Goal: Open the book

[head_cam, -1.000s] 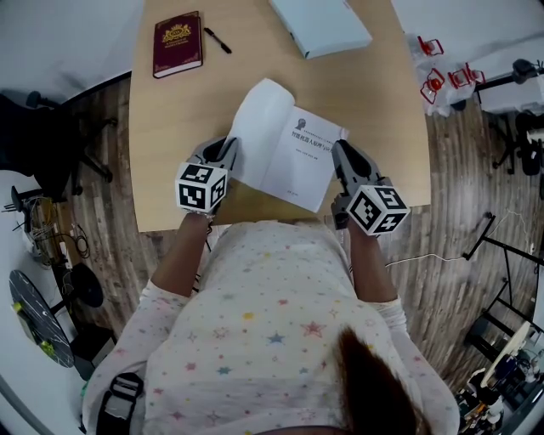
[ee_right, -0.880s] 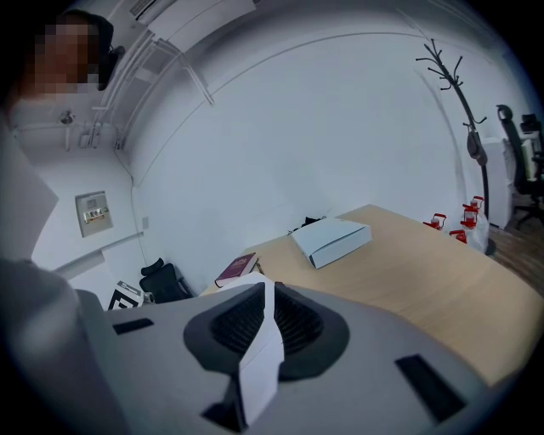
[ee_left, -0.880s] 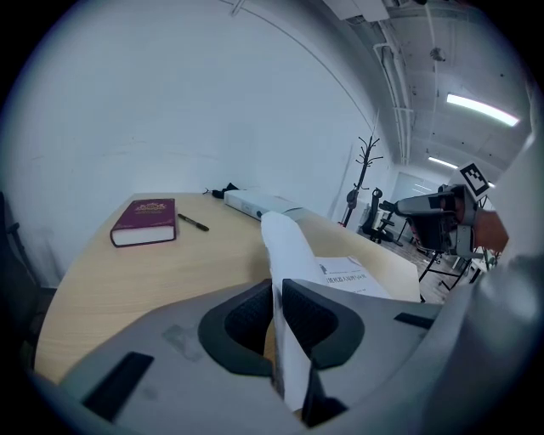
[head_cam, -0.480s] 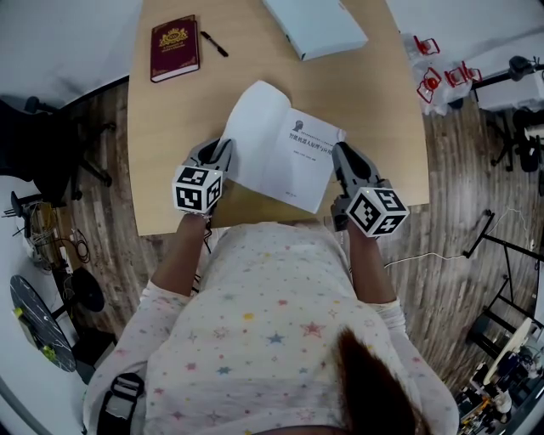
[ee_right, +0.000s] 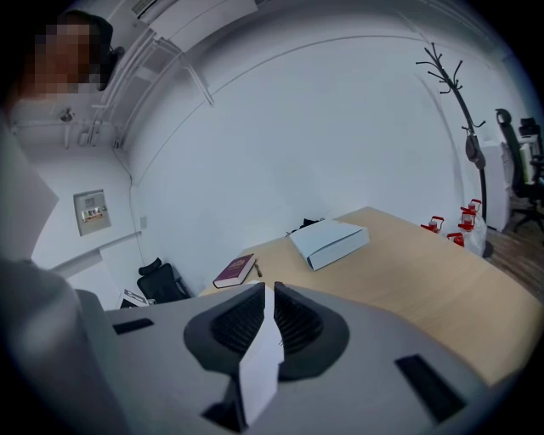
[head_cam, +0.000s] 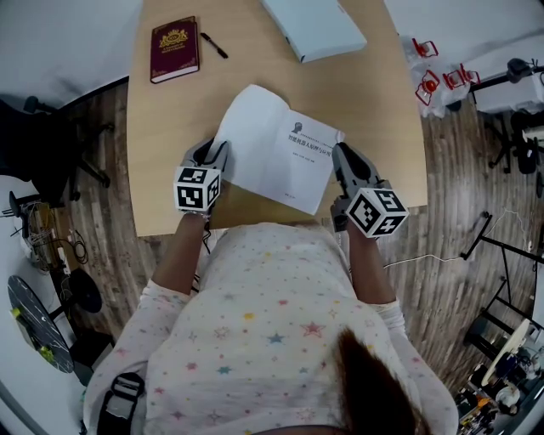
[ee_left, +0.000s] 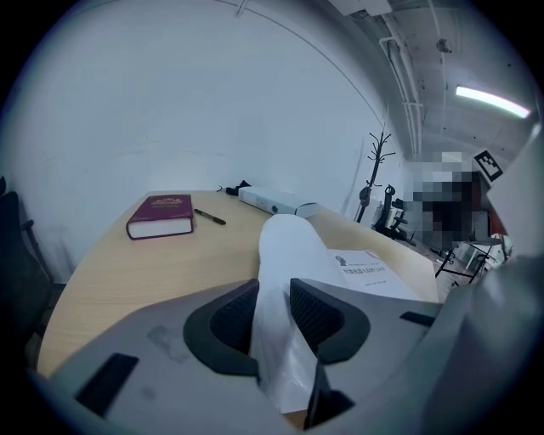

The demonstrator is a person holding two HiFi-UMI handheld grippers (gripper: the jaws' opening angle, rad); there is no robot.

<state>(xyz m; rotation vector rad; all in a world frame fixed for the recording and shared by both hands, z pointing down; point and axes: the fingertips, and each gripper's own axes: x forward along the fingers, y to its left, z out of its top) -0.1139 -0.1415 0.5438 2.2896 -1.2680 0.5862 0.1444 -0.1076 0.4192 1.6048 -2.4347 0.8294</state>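
The book (head_cam: 285, 157) lies open at the table's (head_cam: 170, 119) near edge, its white cover (head_cam: 246, 132) turned left: the release step, I judge. The left gripper (head_cam: 218, 153) has just been spreading its jaws, and only the left gripper view shows the white cover loose between them. Next it should back off cleanly. The right gripper (head_cam: 342, 158) pinches the book's right edge.

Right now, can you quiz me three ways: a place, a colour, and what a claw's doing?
1. Where's the thin black pen? A beside the dark red hardcover book B on a chair C on the floor
2. The flat rectangular box is? A orange B pale blue C green
3. The right claw is? A wide open B gripping a cup C shut on the open white paperback book's edge
A: it lies next to that book. B: its top looks pale blue. C: its jaws pinch the white pages.
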